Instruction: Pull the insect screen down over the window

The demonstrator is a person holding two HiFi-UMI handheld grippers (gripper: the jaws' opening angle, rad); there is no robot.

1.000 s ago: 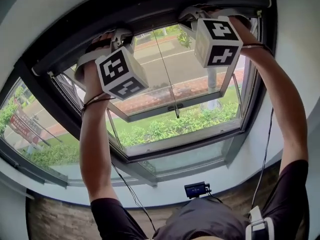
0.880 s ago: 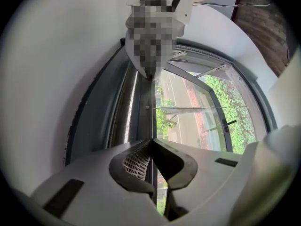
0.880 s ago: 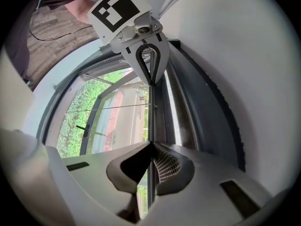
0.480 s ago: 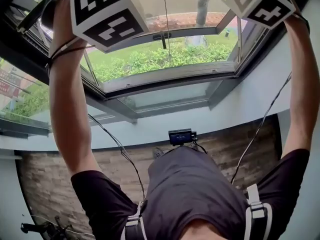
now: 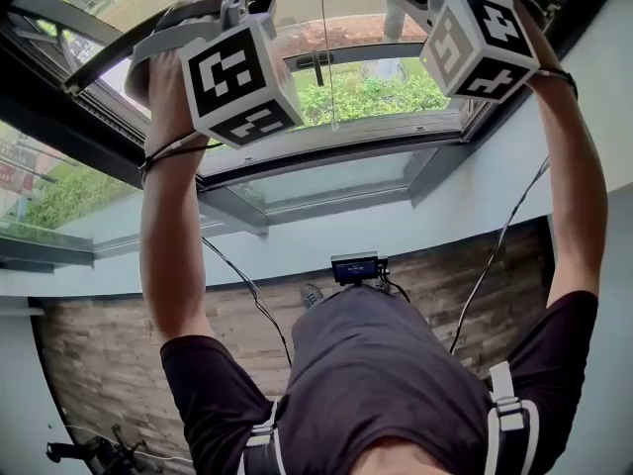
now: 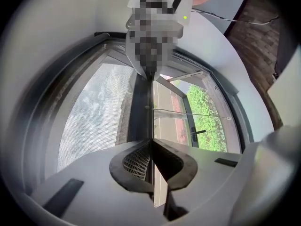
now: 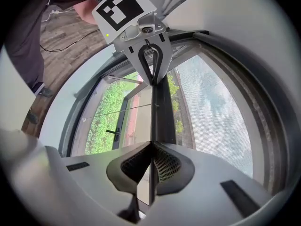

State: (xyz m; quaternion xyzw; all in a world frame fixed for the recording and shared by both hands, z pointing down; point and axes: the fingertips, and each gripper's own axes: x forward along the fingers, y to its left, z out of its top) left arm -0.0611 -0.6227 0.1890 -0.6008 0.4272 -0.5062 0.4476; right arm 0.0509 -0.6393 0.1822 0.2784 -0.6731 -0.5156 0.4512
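The insect screen's dark bottom bar [image 6: 141, 109] [image 7: 162, 109] runs straight between my two grippers. Grey mesh [image 6: 94, 119] [image 7: 214, 109] stretches from it toward the top of the window frame. My left gripper [image 6: 151, 143] is shut on the bar's thin edge, and my right gripper [image 7: 151, 145] is shut on the same bar further along. Each gripper view shows the other gripper clamped at the bar's far end. In the head view both marker cubes, left [image 5: 237, 82] and right [image 5: 482, 44], are held high at the window's upper part; the jaws are mostly hidden there.
The glass sash [image 5: 346, 132] stands pushed open outward, with hedges and a road beyond. A thin pull cord with a small handle [image 5: 317, 65] hangs mid-window. Below the sill are a brick wall [image 5: 119, 344], trailing cables and a small black device [image 5: 357, 267].
Both grippers have come down together with the bar held between them, drawing more mesh out. The head view has tipped lower, now showing the sill and brick wall.
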